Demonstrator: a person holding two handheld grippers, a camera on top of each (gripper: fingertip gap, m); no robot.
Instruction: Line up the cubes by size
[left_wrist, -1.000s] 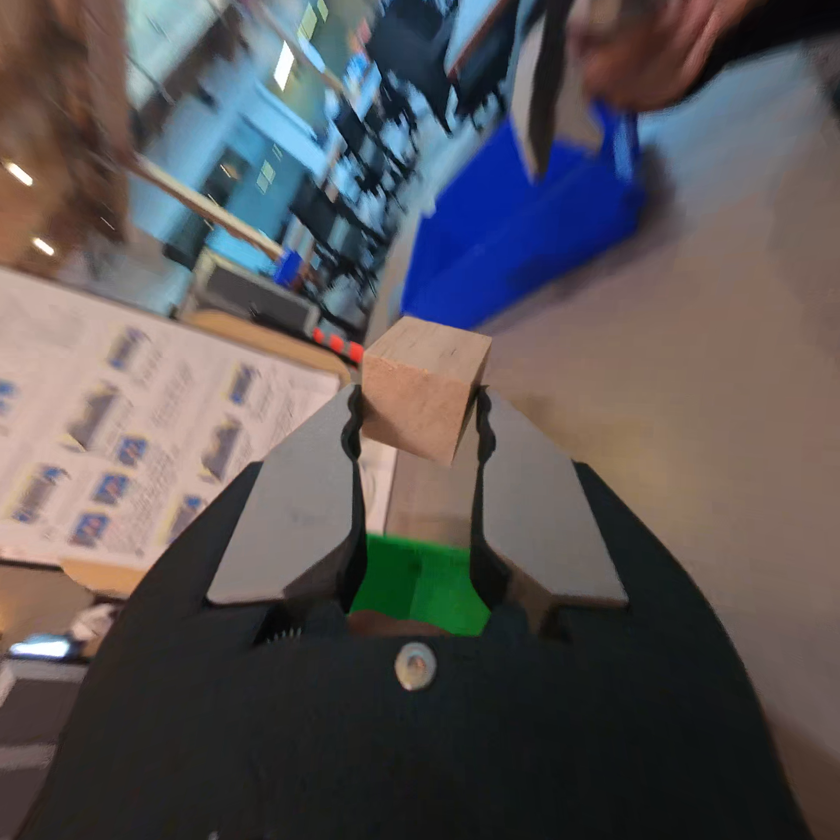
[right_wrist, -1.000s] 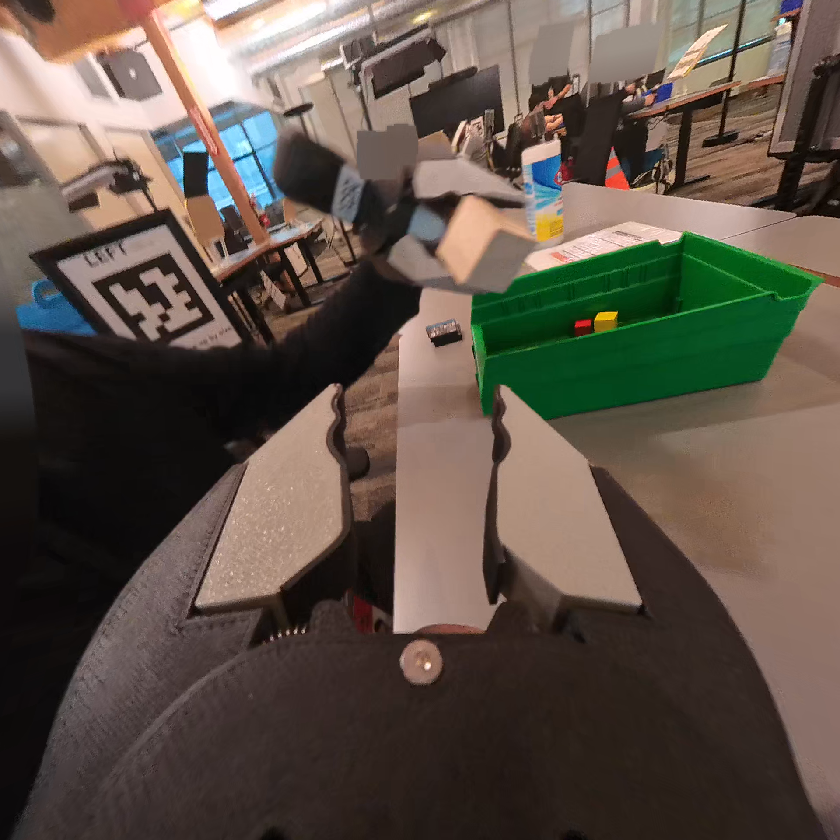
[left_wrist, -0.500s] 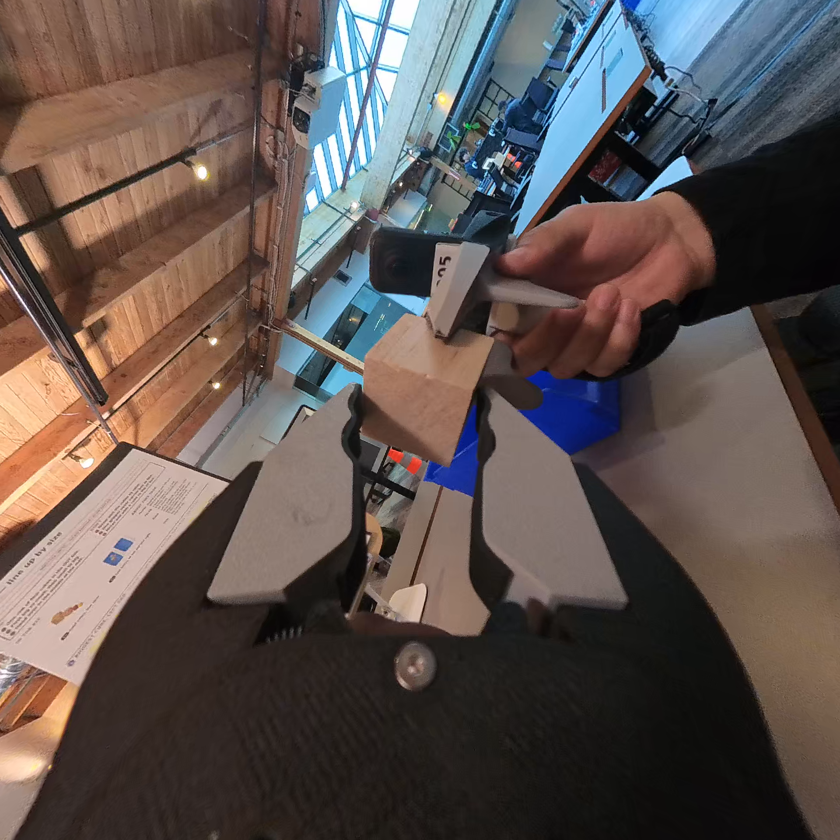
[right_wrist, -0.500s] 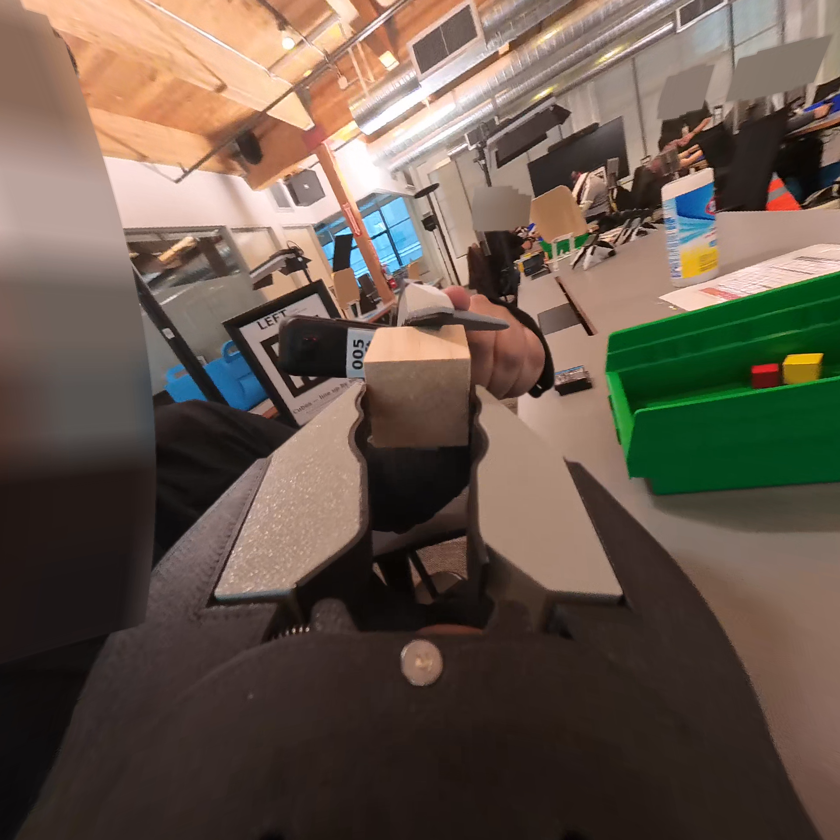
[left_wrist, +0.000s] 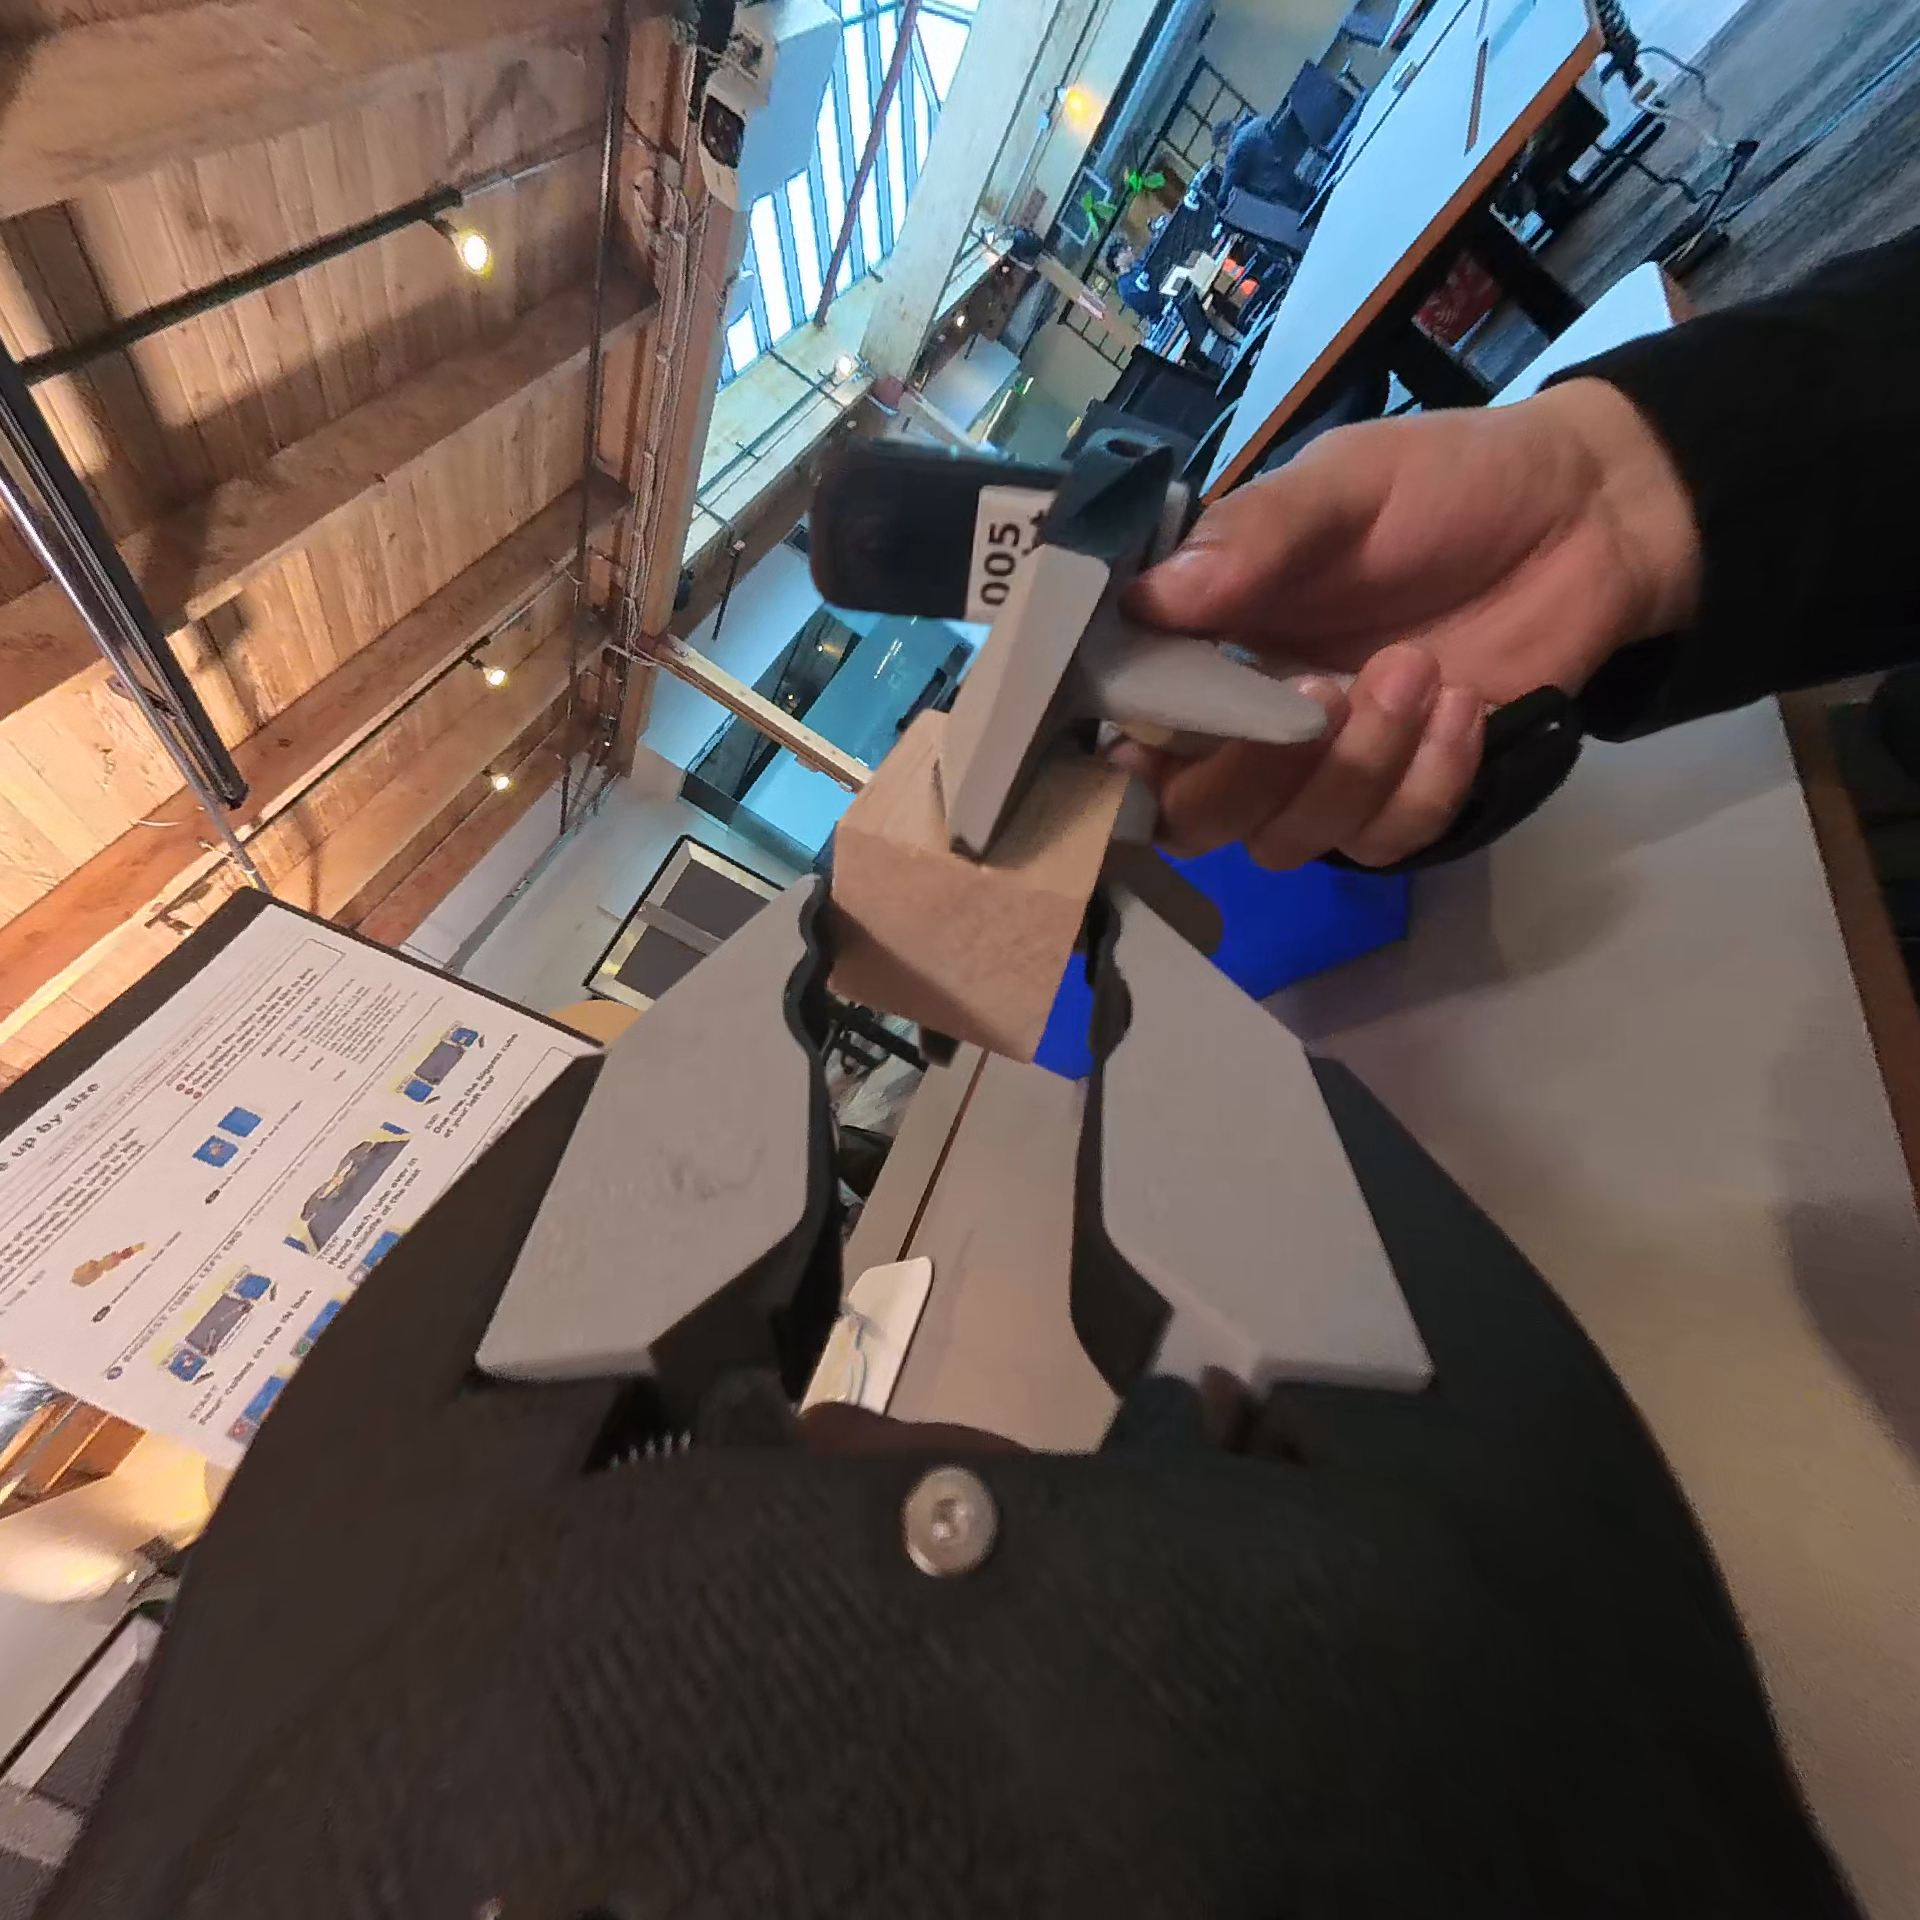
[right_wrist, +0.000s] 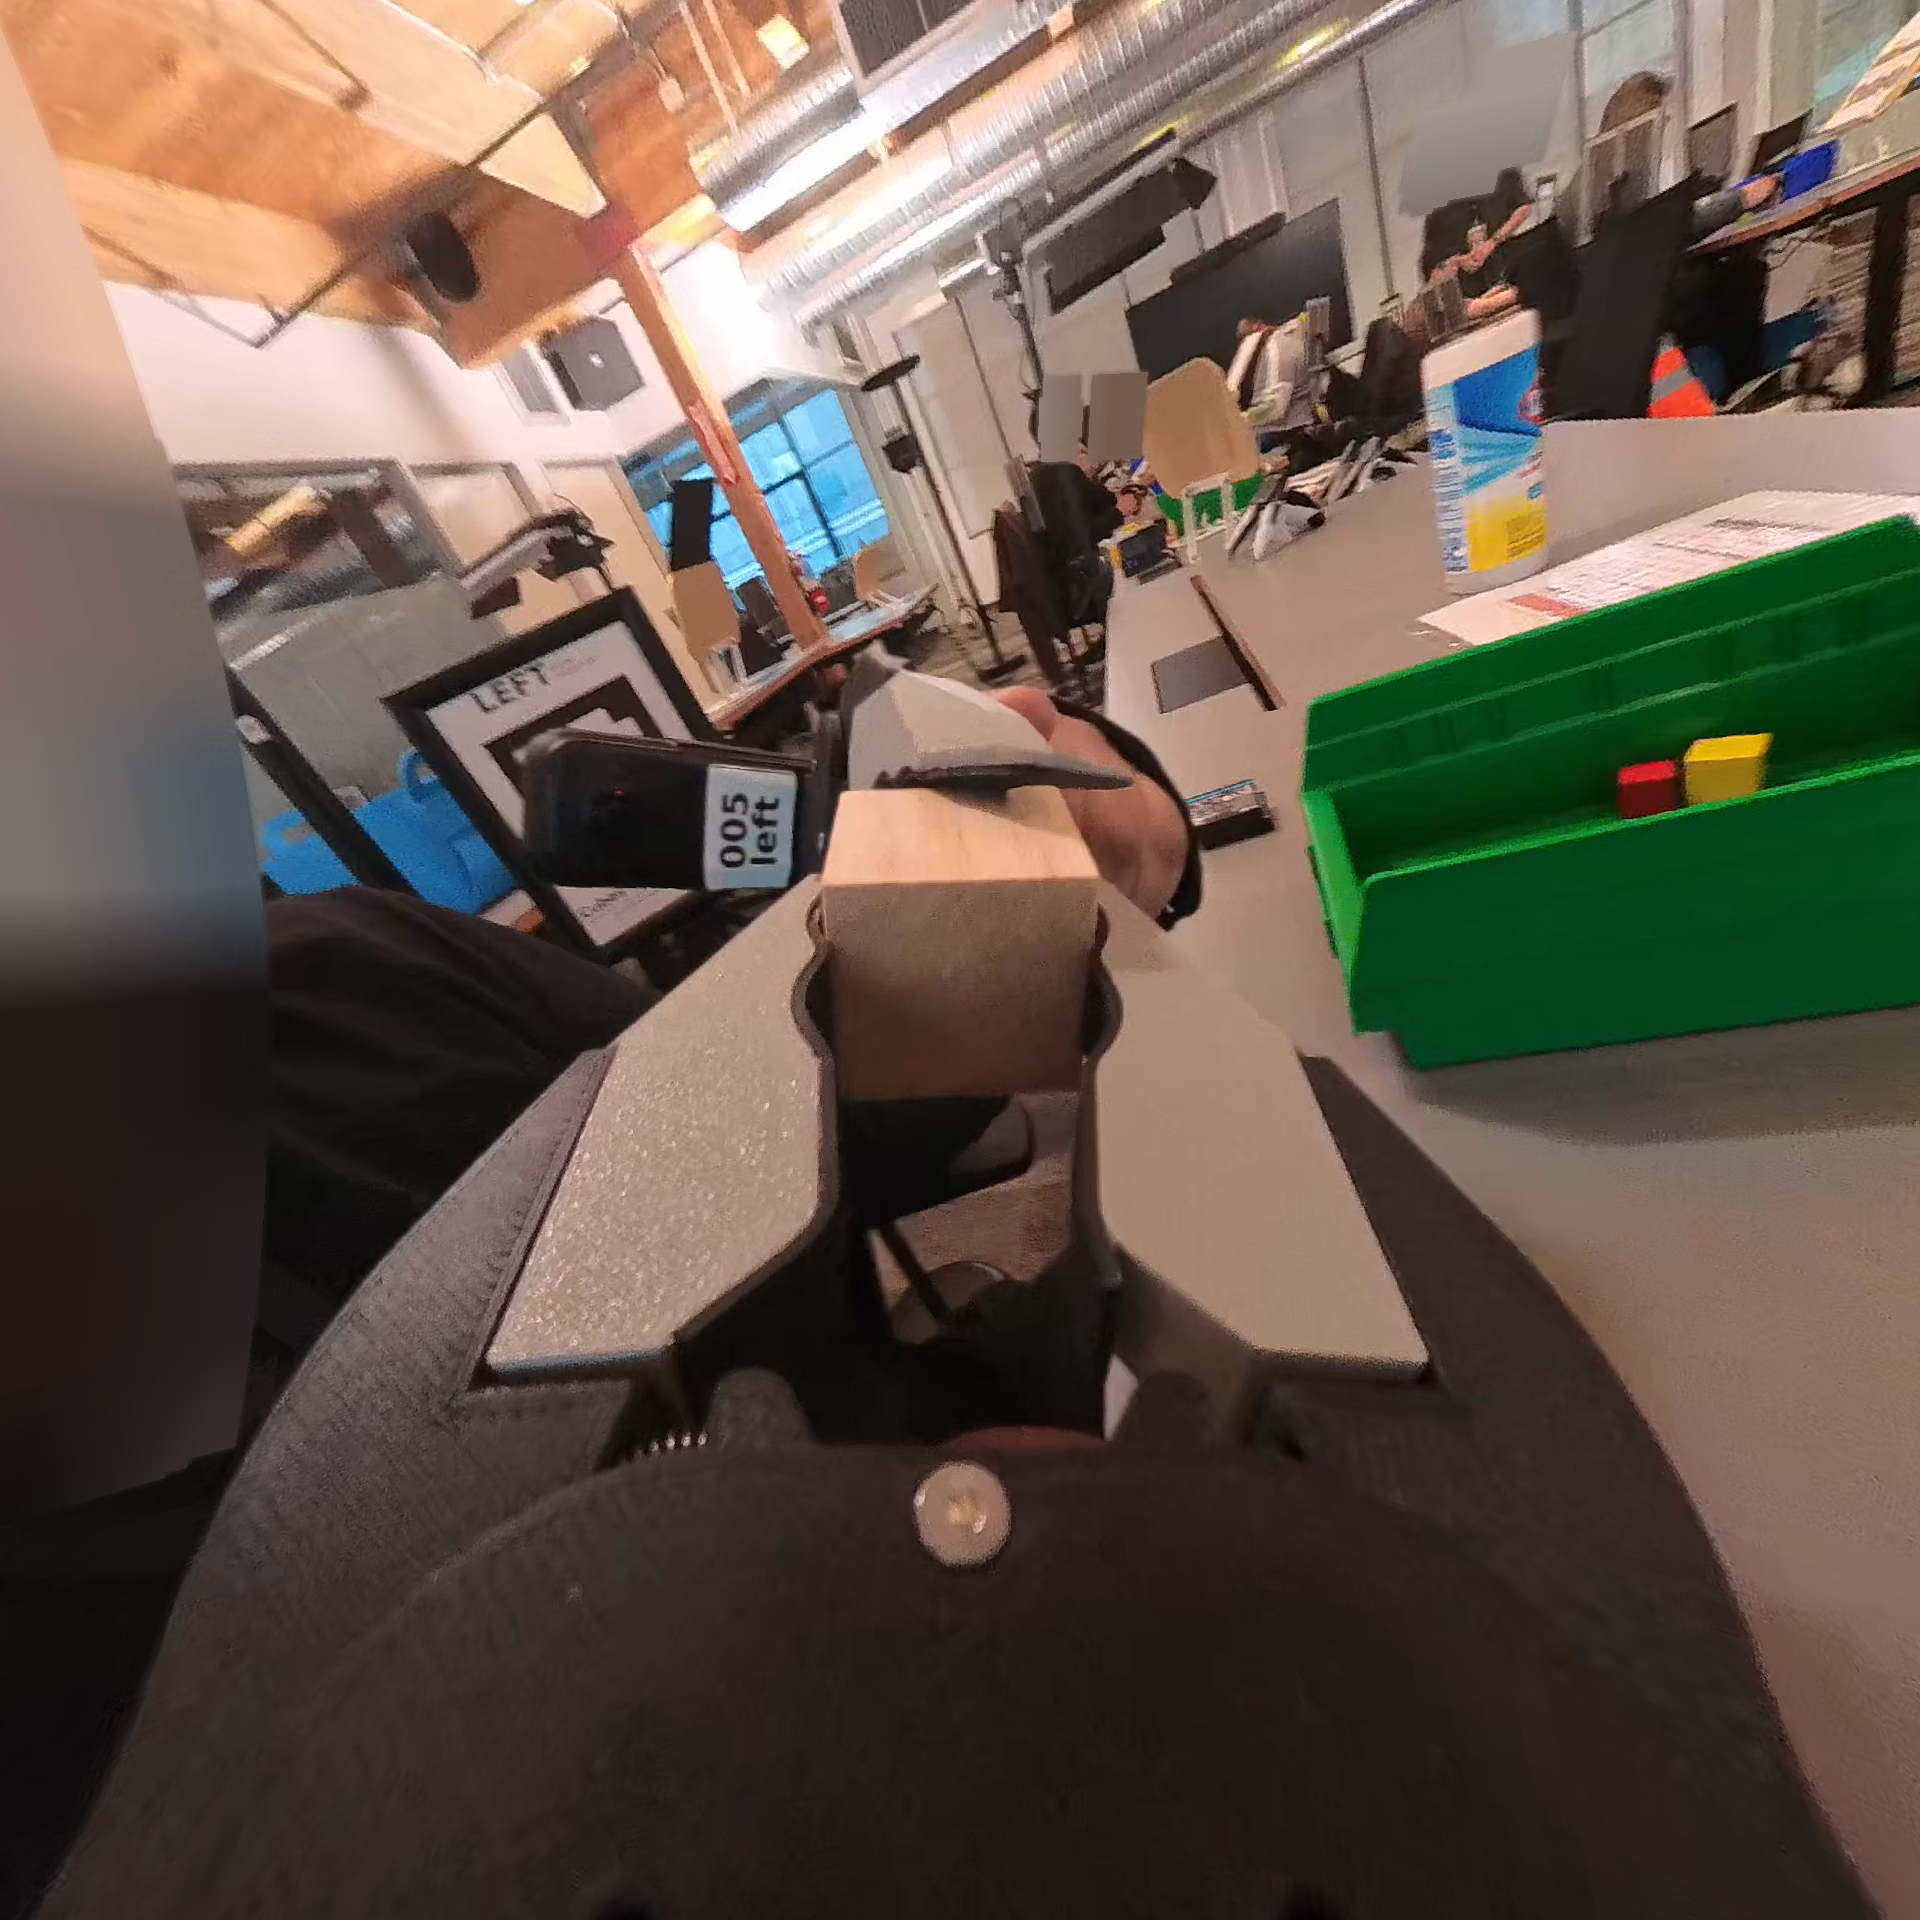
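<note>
Grey table (right_wrist: 1558, 1247), bearing a green bin (right_wrist: 1621, 935) that holds a yellow cube (right_wrist: 1727, 767) and, touching it, a smaller red cube (right_wrist: 1648, 788). Wooden cube (right_wrist: 961, 987), largest, held midair near the table edge, clamped between left gripper (left_wrist: 956, 961) and right gripper (right_wrist: 956, 997) at once, apparently a handover.

surface: grey table (right_wrist: 1558, 1195) | on it: green bin (right_wrist: 1621, 935), wipes canister (right_wrist: 1486, 468)
</note>
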